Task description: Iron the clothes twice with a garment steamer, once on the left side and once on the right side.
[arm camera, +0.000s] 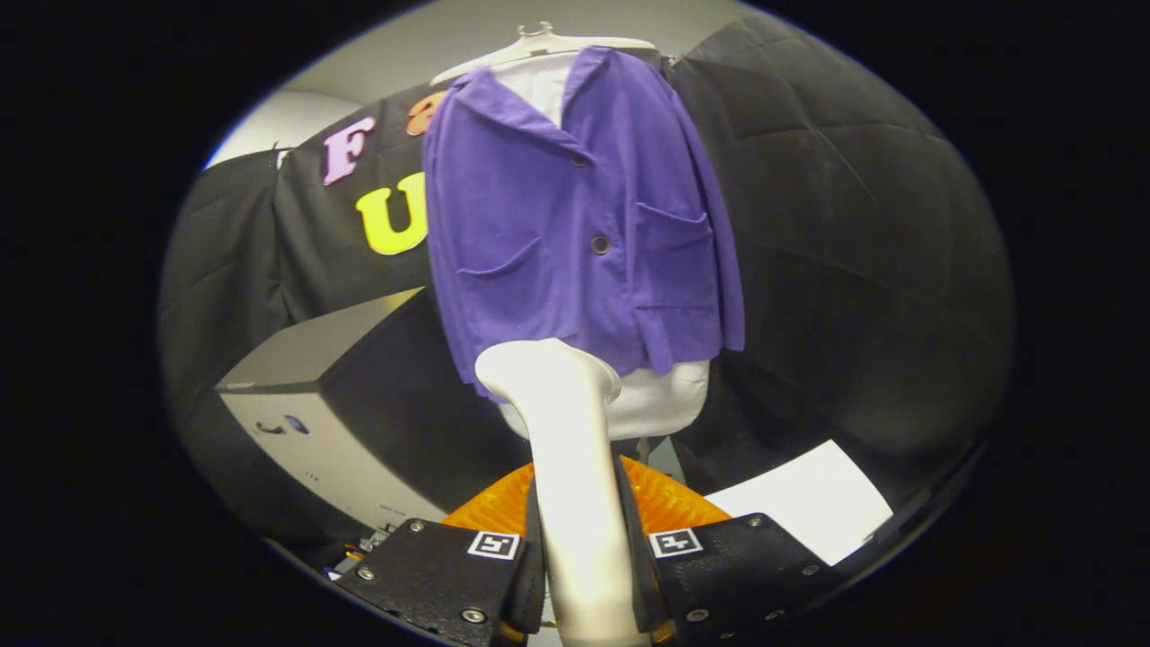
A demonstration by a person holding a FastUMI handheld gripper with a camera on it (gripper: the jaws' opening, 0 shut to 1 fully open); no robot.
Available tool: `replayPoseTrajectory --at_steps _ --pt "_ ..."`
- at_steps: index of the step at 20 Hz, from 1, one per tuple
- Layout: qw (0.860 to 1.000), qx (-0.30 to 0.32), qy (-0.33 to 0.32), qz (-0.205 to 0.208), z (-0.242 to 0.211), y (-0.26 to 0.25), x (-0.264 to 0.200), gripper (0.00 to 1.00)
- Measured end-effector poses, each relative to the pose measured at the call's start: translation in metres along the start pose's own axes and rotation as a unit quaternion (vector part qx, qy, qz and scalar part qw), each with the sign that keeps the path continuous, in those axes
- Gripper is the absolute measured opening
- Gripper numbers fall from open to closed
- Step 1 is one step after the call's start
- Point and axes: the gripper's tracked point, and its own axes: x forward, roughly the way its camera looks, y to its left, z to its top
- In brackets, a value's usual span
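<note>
A purple button-up jacket (575, 234) with two front pockets hangs on a white mannequin torso (656, 400) under a pale hanger (539, 43). My gripper (584, 530) is shut on the white garment steamer (566, 449), both fingers pressing its handle from left and right. The steamer's head (544, 364) rises just ahead of the fingers and sits in front of the jacket's lower hem, near the middle-left of the garment. Whether the head touches the cloth I cannot tell.
A grey box-shaped appliance (323, 404) stands to the left of the mannequin. An orange ribbed object (665, 503) lies behind the fingers at the mannequin's foot. A white sheet (809, 503) lies on the surface to the right. Black cloth walls surround the booth.
</note>
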Motion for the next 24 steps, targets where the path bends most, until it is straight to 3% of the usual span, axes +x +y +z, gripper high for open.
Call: replayPoseTrajectory --at_steps 6,11,16,21,24 --pt "0.995 -0.071 0.004 0.076 -0.024 0.082 -0.063 0.38" --pt "0.989 -0.097 -0.05 0.098 0.011 0.152 -0.111 0.38" --pt "0.987 -0.083 -0.126 0.062 0.069 0.217 -0.137 0.38" --pt "0.981 -0.075 -0.176 0.031 0.099 0.263 -0.145 0.38" --pt "0.977 -0.104 -0.186 -0.029 0.101 0.26 -0.147 0.38"
